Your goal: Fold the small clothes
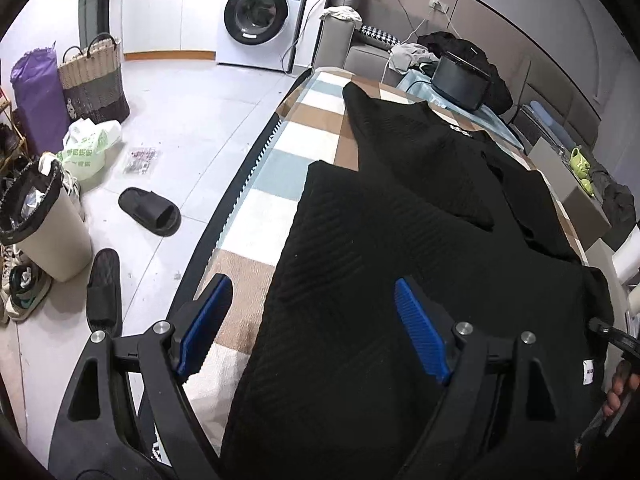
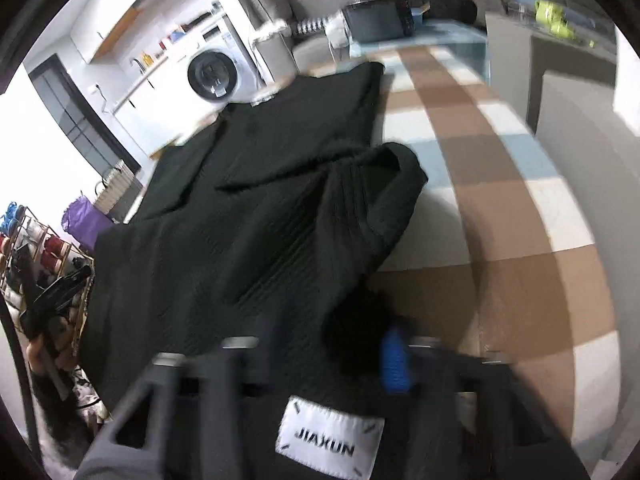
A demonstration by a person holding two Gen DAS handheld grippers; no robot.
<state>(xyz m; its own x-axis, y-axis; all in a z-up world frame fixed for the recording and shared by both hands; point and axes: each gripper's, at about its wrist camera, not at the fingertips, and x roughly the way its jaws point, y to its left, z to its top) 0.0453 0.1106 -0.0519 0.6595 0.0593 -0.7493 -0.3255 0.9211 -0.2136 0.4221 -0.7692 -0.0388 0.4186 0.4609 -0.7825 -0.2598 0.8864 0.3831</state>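
My left gripper has its blue pads spread wide, pinching nothing: one pad hangs over the checked cloth covering the table, the other over the black ribbed garment, whose near left edge runs between them. Off to the right of those fingers, a hand shows at the frame's edge beside the garment's hem.

My right gripper is blurred, but its fingers are drawn together on a bunched fold of the same black garment, with a blue pad pressed against the cloth. Just nearer than the fingertips sits the white label reading JIAXUN.

Ahead of both pairs of fingers the garment lies spread along the table, one sleeve folded across its body. Beyond its far end stands a dark box-like thing, and farther off, to the left, the washing machine. Left of my left fingers, down on the floor, lie black slippers and a lined bin.
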